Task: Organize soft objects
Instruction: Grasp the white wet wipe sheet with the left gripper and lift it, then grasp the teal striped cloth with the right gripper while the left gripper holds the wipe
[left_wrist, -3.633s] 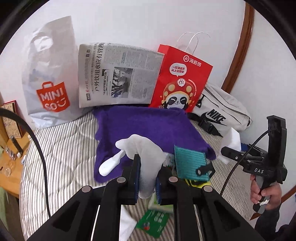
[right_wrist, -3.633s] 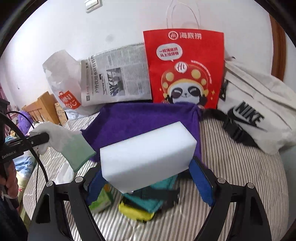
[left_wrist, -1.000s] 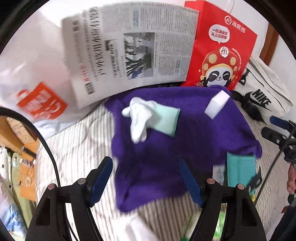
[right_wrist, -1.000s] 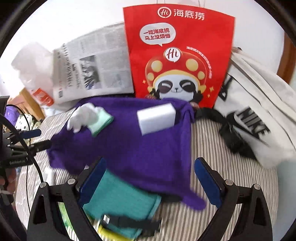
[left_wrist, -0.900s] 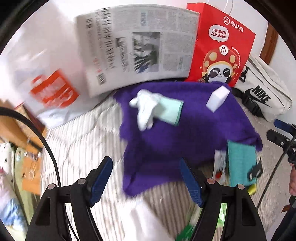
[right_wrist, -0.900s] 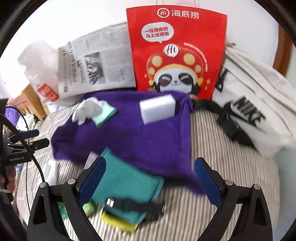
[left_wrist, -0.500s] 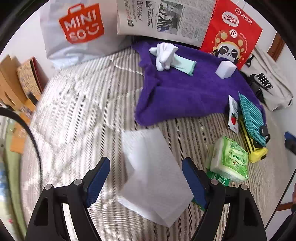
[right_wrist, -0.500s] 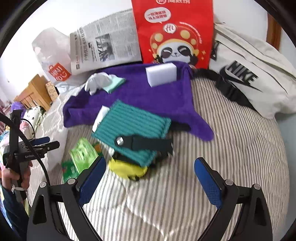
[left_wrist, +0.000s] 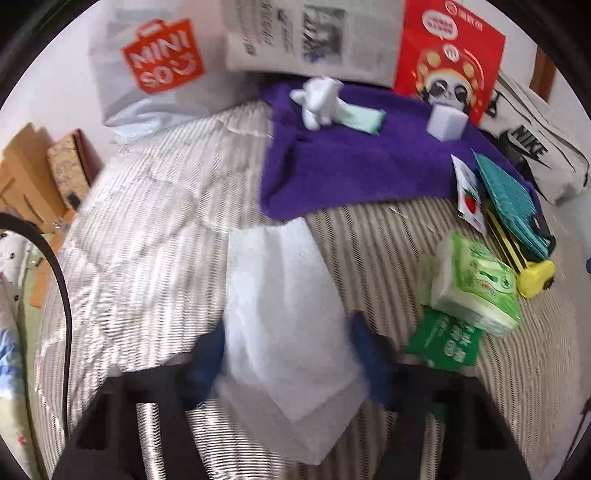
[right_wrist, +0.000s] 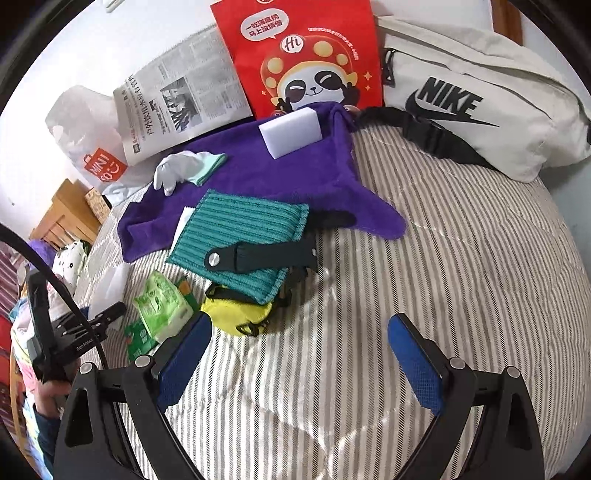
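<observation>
Two soft things already sit on the spread purple fleece towel (left_wrist: 354, 173) at the head of the striped bed (right_wrist: 461, 258): a white glove with a mint cuff (left_wrist: 332, 105) and a white foam sponge block (left_wrist: 445, 120). The step in hand looks like fetching the next piece, a flat white paper towel sheet (left_wrist: 284, 310) lying on the bed just short of the towel's near edge.

The left gripper (left_wrist: 288, 350) is tipped steeply down over the sheet's near half, and its jaws are closing with the paper between the blurred blue pads (left_wrist: 208, 350); whether they already pinch it I cannot tell. The right gripper (right_wrist: 295, 358) hovers over bare bedding with its jaws wide and nothing in them, near a teal ribbed cloth pad with a black strap (right_wrist: 240, 236) that rests on a yellow pouch (right_wrist: 236, 314). A green tissue pack (left_wrist: 476, 288) lies between the two grippers.

To do this well, I would let the pads gather a fold of the sheet rather than skim its surface, since thin paper on a soft quilt slides away or tears. Catching the quilt along with it is the main risk, so a shallow bite helps. Lift slowly, keep the sheet from dragging the towel's edge, and lay it flat in the open purple area in front of the glove.
</observation>
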